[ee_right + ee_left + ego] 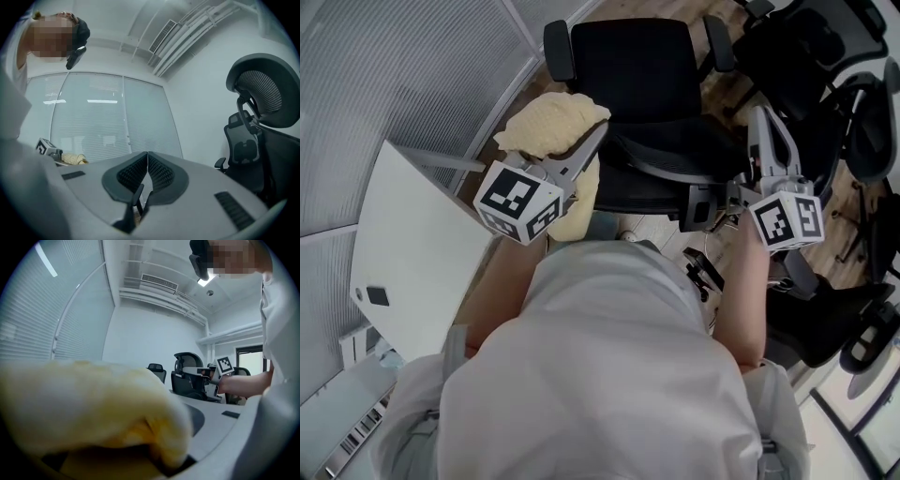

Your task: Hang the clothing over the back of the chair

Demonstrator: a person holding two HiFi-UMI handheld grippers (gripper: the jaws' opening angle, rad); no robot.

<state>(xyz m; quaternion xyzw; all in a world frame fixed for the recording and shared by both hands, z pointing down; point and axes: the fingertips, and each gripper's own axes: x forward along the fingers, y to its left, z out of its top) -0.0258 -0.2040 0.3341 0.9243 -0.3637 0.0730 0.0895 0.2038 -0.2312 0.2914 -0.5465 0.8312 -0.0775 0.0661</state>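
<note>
A fluffy pale-yellow garment [548,124] hangs bunched over the left armrest side of the black office chair [630,66]. My left gripper [596,133] is shut on it, and in the left gripper view the yellow garment [93,404] hides the jaws altogether. The chair's backrest [670,173] is the part nearest me, its seat facing away. My right gripper [762,118] is to the right of the backrest, jaws shut with nothing between them; in the right gripper view its pads [154,171] meet. The garment [72,159] also shows small at the left there.
A white desk [412,244] with a small dark object [375,296] stands at the left against slatted blinds. Several more black chairs [825,56] crowd the right side. A mesh-headrest chair [262,93] stands close to my right gripper.
</note>
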